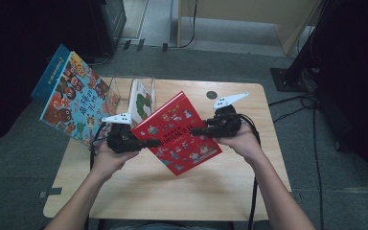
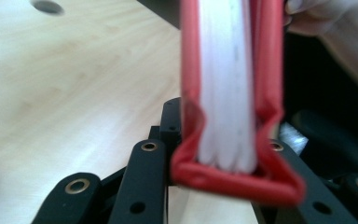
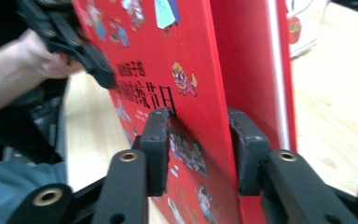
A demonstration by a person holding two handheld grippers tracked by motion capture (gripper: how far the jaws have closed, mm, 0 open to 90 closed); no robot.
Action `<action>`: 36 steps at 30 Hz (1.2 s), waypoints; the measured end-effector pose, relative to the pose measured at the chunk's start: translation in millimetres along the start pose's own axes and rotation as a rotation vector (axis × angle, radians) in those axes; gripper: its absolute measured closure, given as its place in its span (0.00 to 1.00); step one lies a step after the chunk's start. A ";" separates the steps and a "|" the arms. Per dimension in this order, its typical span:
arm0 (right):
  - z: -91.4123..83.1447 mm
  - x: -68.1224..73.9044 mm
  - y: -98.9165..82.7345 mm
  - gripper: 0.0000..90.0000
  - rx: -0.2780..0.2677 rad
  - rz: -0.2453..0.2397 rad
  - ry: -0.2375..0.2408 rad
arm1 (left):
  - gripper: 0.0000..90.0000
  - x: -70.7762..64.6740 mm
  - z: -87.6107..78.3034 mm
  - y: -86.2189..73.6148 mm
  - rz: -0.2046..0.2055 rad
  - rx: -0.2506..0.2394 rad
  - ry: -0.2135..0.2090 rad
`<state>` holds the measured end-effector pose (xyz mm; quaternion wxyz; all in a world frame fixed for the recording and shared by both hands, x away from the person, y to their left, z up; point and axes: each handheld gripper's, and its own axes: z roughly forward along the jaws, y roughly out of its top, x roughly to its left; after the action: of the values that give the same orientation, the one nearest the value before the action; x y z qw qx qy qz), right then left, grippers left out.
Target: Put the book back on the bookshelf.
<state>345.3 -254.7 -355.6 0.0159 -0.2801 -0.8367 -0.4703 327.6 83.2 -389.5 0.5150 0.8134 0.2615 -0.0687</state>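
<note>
Gripping the glossy red hardcover book (image 1: 179, 134) above the pale wooden desk (image 1: 211, 191), the left gripper (image 1: 149, 143) pinches its corner, while the right gripper (image 1: 197, 130) straddles the opposite edge, pads part-open and not clamping.

A: Anything readable from my end? I see black Chinese characters on the red book (image 3: 177, 56) cover, upside down; I can only make out 日.

B: Blue book (image 1: 74, 98) has red characters, too small.
</note>
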 end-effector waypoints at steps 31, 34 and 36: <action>30.0 -15.2 -30.1 0.65 -0.014 0.024 -0.133 | 0.88 -2.7 -15.3 13.6 0.090 0.124 0.124; 35.2 -17.2 -33.6 0.65 -0.006 0.032 -0.130 | 0.86 -0.5 -19.6 19.9 0.062 0.127 0.121; 37.7 -17.3 -35.6 0.65 -0.011 0.034 -0.118 | 0.86 -0.8 -19.6 23.9 0.058 0.153 0.134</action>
<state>351.6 -246.7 -409.3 -0.0271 -0.3217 -0.8286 -0.4574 335.7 92.0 -360.9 0.4345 0.8603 0.2659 -0.0189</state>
